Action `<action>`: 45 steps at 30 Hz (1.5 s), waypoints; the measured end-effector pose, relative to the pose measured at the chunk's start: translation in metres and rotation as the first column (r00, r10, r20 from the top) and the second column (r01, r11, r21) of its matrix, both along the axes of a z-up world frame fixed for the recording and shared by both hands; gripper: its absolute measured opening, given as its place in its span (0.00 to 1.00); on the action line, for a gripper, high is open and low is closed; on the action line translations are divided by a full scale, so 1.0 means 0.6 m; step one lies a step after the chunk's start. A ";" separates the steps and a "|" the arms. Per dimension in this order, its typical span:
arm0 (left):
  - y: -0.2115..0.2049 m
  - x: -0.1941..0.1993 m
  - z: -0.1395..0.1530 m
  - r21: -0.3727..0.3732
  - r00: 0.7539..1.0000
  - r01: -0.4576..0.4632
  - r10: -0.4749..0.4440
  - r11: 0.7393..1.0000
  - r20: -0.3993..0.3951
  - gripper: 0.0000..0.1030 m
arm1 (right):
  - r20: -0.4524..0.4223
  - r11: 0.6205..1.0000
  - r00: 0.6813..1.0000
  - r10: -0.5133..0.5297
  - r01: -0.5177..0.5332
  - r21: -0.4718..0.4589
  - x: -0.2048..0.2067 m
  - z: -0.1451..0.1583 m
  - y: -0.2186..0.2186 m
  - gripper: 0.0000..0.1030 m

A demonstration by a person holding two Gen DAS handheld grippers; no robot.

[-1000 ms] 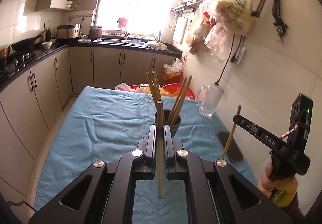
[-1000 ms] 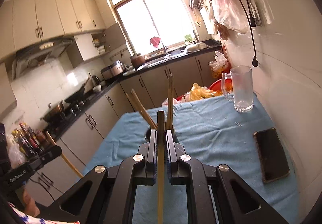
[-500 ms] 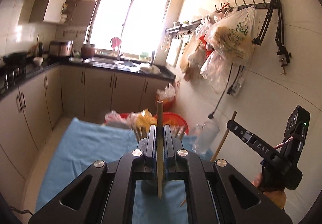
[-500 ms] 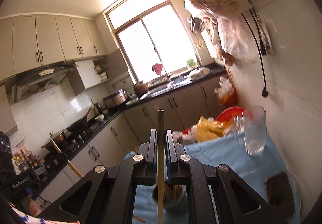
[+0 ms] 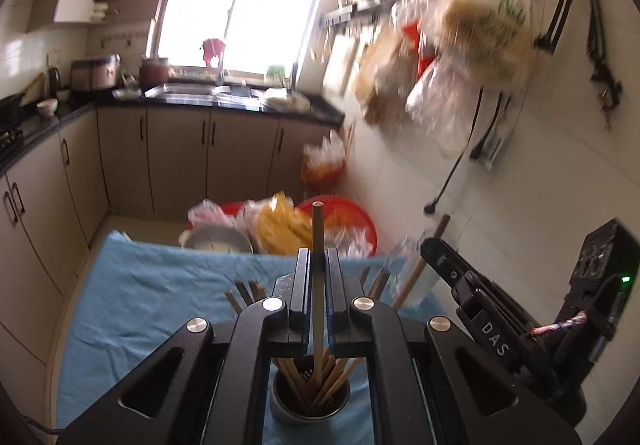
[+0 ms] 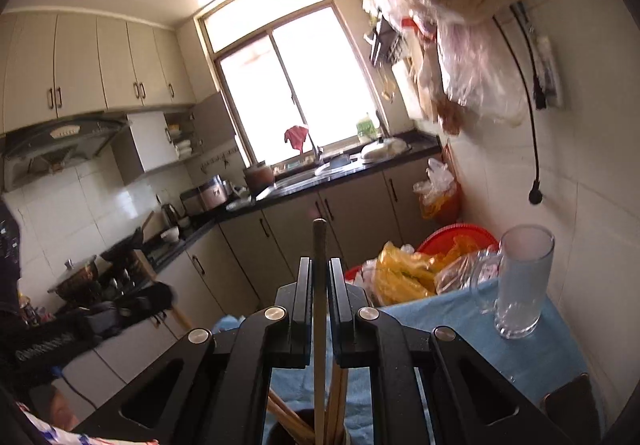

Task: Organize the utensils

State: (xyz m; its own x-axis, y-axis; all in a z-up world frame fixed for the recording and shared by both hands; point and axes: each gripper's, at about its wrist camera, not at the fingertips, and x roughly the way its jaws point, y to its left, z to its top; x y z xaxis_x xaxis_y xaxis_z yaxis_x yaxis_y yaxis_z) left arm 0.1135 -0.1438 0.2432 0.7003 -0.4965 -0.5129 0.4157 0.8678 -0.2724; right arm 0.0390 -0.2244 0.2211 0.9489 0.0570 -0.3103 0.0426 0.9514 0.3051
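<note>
Both grippers have swung in over the cup point(image 5: 310, 401) at bottom centre of each view, the left gripper point(image 5: 318, 277) and right gripper point(image 6: 320, 285) each clenched on an upright chopstick point(image 5: 318, 285) whose tip now hangs over the cup, ready to drop.

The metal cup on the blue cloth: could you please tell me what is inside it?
The metal cup holds a bundle of wooden chopsticks leaning outward. Its mesh bottom shows between them; the gripper bodies cover part of the rim.
</note>
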 end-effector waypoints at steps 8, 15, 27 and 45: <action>-0.027 0.025 -0.055 0.032 0.997 0.016 -0.013 0.999 -0.070 0.05 | -0.067 0.998 0.996 0.060 -0.058 0.030 0.028 -0.041 -0.005 0.08; -0.005 0.009 -0.039 0.017 0.999 -0.004 0.004 1.000 -0.043 0.14 | -0.078 0.996 0.994 0.076 -0.073 0.050 0.035 -0.047 -0.006 0.08; 0.029 -0.055 -0.012 0.030 0.999 -0.040 0.040 0.999 0.006 0.29 | -0.036 0.998 0.997 0.065 -0.065 0.019 -0.014 -0.007 -0.014 0.19; 0.106 -0.076 -0.148 0.107 0.981 -0.154 0.165 0.982 -0.101 0.37 | -0.301 0.995 0.949 0.097 -0.087 0.045 0.033 -0.145 -0.014 0.19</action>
State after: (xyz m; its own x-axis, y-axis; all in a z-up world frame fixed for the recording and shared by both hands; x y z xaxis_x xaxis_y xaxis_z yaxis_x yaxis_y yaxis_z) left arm 0.0678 -0.0804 0.1542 0.7034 -0.3264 -0.6315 0.2422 0.9452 -0.2187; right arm 0.0587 -0.2328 0.1343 0.8013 0.1536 -0.5782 0.0502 0.9458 0.3208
